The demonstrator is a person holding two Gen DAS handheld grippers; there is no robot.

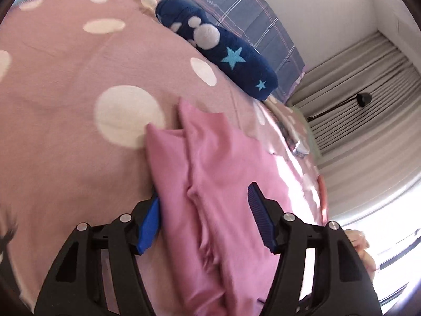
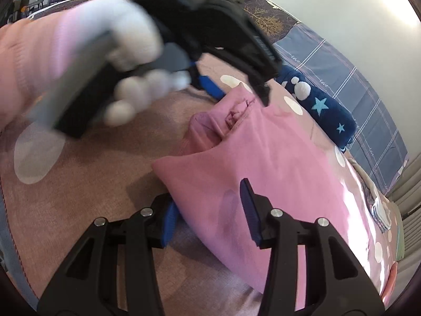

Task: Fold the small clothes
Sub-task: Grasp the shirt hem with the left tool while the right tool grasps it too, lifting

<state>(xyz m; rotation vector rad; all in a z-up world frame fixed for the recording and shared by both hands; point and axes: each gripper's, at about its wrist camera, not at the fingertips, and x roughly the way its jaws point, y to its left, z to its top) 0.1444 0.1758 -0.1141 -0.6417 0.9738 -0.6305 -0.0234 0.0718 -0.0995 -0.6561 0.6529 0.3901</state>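
At lower centre of both views, the folded pink garment point(image 1: 226, 173) lies on the polka-dot bedspread point(image 1: 65, 84). Left tongs point(image 1: 204, 221) straddle it, released; right tongs point(image 2: 210, 210) grasp its edge.

place: home bedroom | evidence: bed point(image 1: 65, 84) under pink white-dotted cover; navy star-patterned pillow point(image 1: 231, 52) at far side; plaid blue sheet point(image 1: 236, 5); pleated curtains point(image 1: 368, 84) at right; plain white wall point(image 1: 315, 5)
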